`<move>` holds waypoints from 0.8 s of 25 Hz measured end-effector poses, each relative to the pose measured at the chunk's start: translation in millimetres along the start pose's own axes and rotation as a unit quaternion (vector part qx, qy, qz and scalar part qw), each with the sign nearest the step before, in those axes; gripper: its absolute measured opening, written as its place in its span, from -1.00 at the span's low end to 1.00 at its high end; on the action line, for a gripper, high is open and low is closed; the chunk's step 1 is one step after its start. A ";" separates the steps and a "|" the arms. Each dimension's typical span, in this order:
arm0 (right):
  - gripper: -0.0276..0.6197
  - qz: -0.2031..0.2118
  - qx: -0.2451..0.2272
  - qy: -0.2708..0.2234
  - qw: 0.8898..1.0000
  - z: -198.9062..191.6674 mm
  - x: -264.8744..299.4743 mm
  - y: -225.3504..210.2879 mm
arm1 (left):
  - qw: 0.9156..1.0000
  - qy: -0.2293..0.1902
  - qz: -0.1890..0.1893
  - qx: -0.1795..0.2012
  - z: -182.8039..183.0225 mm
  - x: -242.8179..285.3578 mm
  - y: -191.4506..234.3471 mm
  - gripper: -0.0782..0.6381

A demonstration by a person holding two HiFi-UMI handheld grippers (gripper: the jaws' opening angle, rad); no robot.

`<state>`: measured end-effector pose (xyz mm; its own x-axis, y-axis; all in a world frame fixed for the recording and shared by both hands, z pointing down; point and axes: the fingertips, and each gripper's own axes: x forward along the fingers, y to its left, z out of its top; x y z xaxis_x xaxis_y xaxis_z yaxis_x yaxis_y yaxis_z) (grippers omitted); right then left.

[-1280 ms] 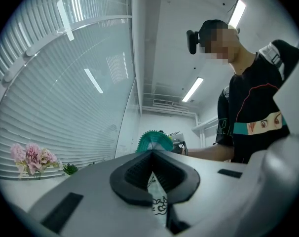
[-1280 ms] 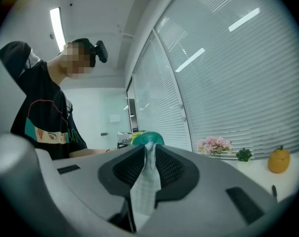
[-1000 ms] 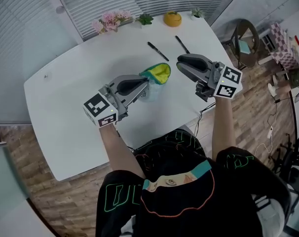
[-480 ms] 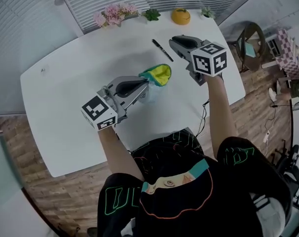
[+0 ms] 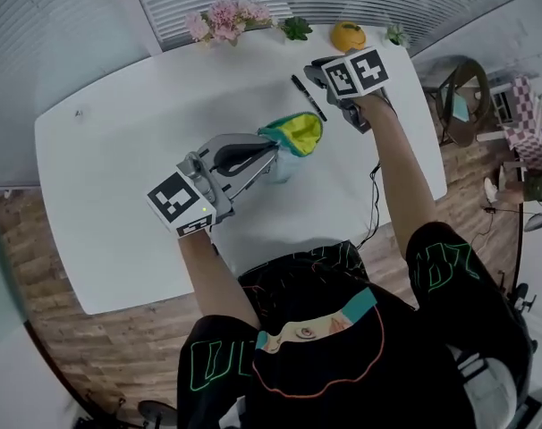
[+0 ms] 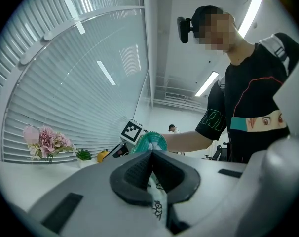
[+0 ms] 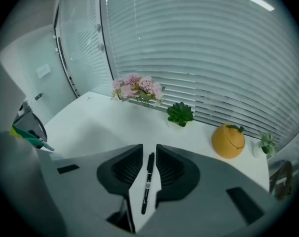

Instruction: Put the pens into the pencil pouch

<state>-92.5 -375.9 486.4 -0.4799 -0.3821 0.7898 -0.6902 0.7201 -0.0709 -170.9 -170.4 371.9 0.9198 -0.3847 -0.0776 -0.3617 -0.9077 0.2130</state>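
Flowers (image 5: 224,16) in pink stand toward the left of the far edge of the white table (image 5: 119,168); nearer, and just right of them, the left gripper (image 5: 269,153) lies about level, its jaws clenched on the edge of the pencil pouch (image 5: 298,132), with a strip of printed fabric pinched between the pads; the pouch, teal outside and yellow inside, is near the middle of the table, its mouth gaping toward the far right; whether it rests on the table cannot be told; a small green succulent (image 5: 296,28) stands at the far edge beyond it; a black pen (image 5: 309,97) lies on the table just past the pouch's mouth; just right of that pen the right gripper (image 7: 149,149) tilts steeply down over the far right part of the table; its jaws are opening; a second pen (image 7: 148,181), also black, lies on the table in the gap between them, lengthwise along the jaws, with neither pad pressing on it; farther right along the far edge stand an orange fruit-shaped pot (image 5: 348,36) and a tiny potted plant (image 5: 396,34).
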 end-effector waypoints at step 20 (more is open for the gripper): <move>-0.72 0.003 -0.032 0.175 0.984 -42.2 83.4 -7.1 | 0.999 0.002 0.021 -0.025 -14.0 -9.8 22.9 -0.79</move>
<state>-104.7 -388.4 578.5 -0.2598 -0.1638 0.9517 -0.6472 0.7609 -0.0458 -186.1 -185.1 391.2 0.9046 -0.4215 -0.0633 -0.3919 -0.8809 0.2653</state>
